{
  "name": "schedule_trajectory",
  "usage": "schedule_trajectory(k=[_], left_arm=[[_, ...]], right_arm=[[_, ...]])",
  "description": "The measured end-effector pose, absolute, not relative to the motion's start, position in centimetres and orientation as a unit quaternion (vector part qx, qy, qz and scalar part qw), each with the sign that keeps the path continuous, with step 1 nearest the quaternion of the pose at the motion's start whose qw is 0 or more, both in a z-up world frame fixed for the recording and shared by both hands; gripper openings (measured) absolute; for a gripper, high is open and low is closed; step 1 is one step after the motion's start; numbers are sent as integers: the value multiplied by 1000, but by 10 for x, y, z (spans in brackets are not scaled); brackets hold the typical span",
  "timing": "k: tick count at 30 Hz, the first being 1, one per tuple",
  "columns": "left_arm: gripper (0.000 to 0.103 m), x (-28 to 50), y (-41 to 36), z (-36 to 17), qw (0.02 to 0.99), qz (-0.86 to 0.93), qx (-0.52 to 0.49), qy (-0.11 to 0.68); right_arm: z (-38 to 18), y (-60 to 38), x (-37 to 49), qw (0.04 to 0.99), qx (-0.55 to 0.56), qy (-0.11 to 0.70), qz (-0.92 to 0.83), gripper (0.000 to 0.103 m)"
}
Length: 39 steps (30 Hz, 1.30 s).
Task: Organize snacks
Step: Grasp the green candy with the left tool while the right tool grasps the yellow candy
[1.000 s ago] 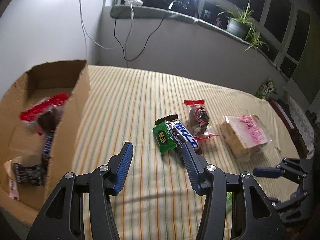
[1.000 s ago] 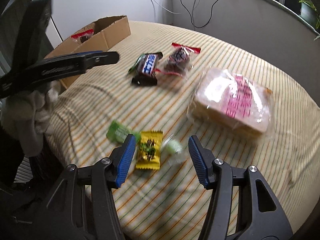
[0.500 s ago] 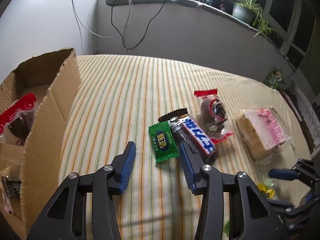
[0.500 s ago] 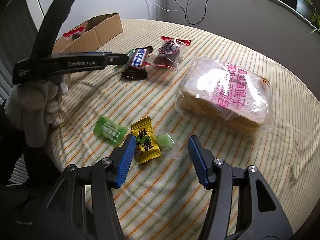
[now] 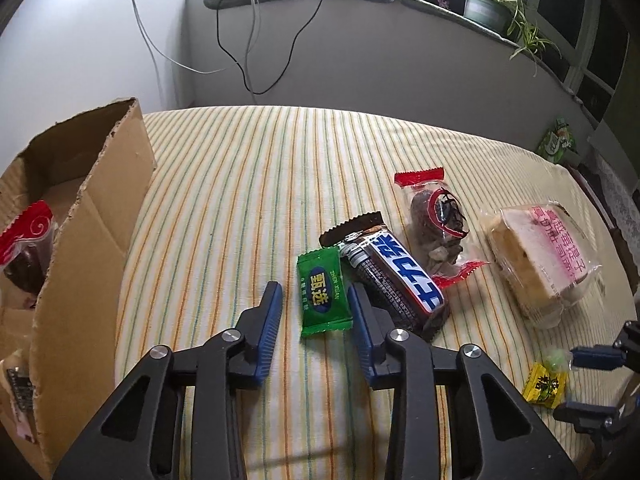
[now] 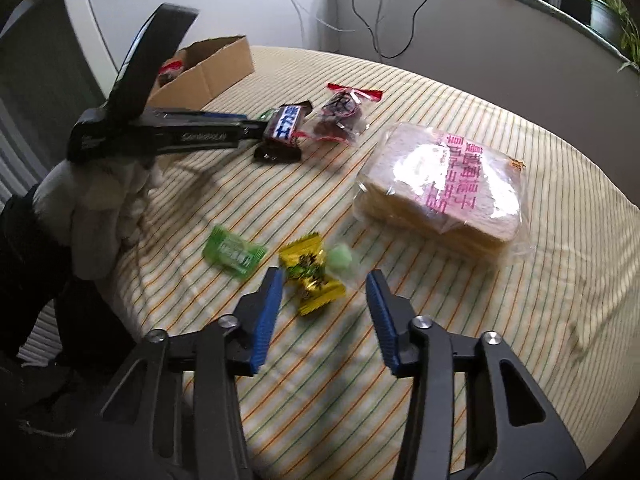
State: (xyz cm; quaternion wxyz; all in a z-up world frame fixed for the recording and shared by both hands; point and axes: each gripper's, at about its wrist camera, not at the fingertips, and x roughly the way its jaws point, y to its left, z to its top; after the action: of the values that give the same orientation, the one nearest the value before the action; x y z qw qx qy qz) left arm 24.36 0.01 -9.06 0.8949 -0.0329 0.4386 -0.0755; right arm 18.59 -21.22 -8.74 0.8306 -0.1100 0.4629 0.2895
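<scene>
Left gripper point(image 5: 316, 300): fingers point(image 5: 269, 320) have just been closing, still released. Green candy point(image 5: 324, 293) lies flat between them, crinkled foil, label reads "ZHEN XUAN" plus Chinese characters. My right pad looks to be at its edge; left pad apart from it, no squeeze yet.

Just right of that candy: chocolate bar point(image 5: 394, 276), dark wrapper with a blue-white logo and a serrated end seam, touching the candy. Next to it a clear pouch point(image 5: 438, 224) with red ends and dark lumpy contents. Further right, sliced bread point(image 5: 536, 256) in a clear bag with pink Chinese print.

Cardboard box point(image 5: 96, 216) at the left edge of the bench point(image 5: 240, 184), which has a striped cloth on it; a red-topped packet point(image 5: 24, 232) sits inside.

Right gripper point(image 6: 326, 300): fingers point(image 6: 268, 316) also just closing, still released. Yellow candy point(image 6: 314, 280), twisted crinkly wrapper, print blurred, lies between the tips nearer my left pad; contact unclear. A pale green sweet point(image 6: 340, 258) touches its far side. A light green packet point(image 6: 234, 252) lies left, outside the fingers, text unreadable.
</scene>
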Motion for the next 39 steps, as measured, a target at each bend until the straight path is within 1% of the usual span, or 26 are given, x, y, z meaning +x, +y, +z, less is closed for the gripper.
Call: schedule_trajectory(k=[8, 12, 14, 18, 20, 21, 26, 29, 39], left_arm=[[26, 245, 1, -91, 895, -74, -34, 438], [26, 245, 1, -91, 896, -75, -32, 438], [23, 245, 1, -91, 896, -75, -32, 437], [19, 245, 3, -91, 896, -76, -34, 436], [17, 245, 4, -91, 896, -75, -35, 436], [17, 244, 4, -91, 896, -75, -36, 435], [7, 242, 7, -91, 898, -73, -44, 433], [5, 241, 9, -90, 898, -73, -50, 431], [5, 236, 10, -81, 903, -81, -61, 418]], right_arm=[[-97, -206, 189, 818, -111, 476, 303, 43], [-100, -199, 193, 819, -119, 472, 304, 43], [-101, -194, 196, 820, -124, 468, 303, 43], [-101, -188, 195, 822, -149, 462, 298, 27], [-101, -190, 195, 821, -151, 462, 299, 25], [-101, -191, 195, 821, -149, 462, 299, 25], [-99, -195, 194, 823, -140, 462, 299, 23], [-97, -196, 193, 823, -132, 461, 304, 23], [-84, -199, 188, 830, -118, 450, 309, 23]])
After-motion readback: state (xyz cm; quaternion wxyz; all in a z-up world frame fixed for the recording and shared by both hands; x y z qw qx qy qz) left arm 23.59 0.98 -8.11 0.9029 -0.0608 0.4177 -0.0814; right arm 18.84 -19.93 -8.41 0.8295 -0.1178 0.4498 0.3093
